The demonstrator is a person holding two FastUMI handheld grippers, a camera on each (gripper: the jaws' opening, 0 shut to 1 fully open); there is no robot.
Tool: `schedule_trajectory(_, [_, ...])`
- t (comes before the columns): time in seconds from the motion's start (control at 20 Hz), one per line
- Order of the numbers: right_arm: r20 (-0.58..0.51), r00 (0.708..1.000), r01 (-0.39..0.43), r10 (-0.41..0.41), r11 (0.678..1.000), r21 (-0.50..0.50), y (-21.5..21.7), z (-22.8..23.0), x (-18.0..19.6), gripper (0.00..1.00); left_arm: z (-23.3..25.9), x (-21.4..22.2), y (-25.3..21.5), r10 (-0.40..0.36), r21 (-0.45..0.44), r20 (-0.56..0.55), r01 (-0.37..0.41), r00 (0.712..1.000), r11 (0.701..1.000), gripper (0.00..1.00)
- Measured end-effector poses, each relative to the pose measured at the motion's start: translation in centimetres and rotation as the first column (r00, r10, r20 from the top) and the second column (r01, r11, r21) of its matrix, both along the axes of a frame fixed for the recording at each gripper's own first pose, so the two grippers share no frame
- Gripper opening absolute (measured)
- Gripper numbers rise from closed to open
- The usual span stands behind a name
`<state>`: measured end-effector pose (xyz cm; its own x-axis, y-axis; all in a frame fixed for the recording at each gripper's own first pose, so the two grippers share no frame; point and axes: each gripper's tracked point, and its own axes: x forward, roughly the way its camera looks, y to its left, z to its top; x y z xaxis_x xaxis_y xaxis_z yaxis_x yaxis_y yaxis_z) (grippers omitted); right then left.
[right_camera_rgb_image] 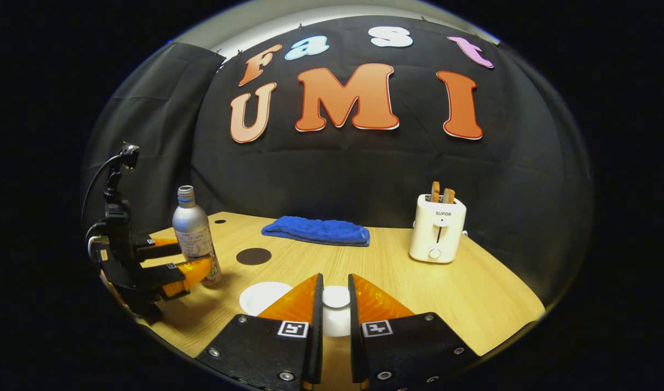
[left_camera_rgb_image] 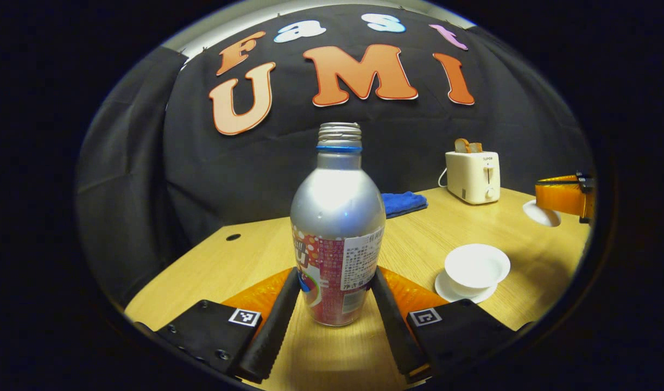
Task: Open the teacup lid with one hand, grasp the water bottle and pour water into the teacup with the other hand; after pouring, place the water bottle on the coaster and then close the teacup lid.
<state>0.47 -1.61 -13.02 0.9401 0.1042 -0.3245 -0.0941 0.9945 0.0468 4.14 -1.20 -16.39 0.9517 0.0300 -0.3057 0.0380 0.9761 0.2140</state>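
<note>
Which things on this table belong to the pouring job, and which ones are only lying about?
For the job: water bottle, teacup on its saucer, teacup lid, coaster.
Lying about: blue towel, toaster with toast.

Right gripper [right_camera_rgb_image: 335,304] fingers are hiding most of the teacup lid [right_camera_rgb_image: 336,297]; grip contact unclear. Other gripper [left_camera_rgb_image: 565,196] is getting cut off at far right edge. Bottle [left_camera_rgb_image: 337,228] label too small.
</note>
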Motion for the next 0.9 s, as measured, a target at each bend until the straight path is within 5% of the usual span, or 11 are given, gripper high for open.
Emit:
schedule_trajectory(0.25, [0.017,1.0,0.018,-0.018,1.0,-0.003,-1.0,0.4,-0.5,0.22,1.0,0.9,0.9,-0.014,0.165,0.007,0.013,1.0,0.986,0.84])
schedule_trajectory(0.5, [0.033,0.998,0.046,-0.046,0.999,-0.004,-2.3,0.3,-0.7,0.22,0.1,1.2,1.1,-0.045,0.331,-0.032,0.054,0.998,0.942,0.84])
schedule_trajectory(0.7, [0.037,0.998,0.06,-0.06,0.998,0.0,-3.1,0.2,-0.9,0.22,0.2,1.5,1.1,-0.077,0.459,-0.041,0.087,0.996,0.884,0.8])
schedule_trajectory(0.9, [0.044,0.997,0.069,-0.069,0.998,0.001,-3.8,0.2,-1.0,0.22,0.2,1.6,1.3,-0.11,0.594,-0.054,0.121,0.992,0.795,0.8])
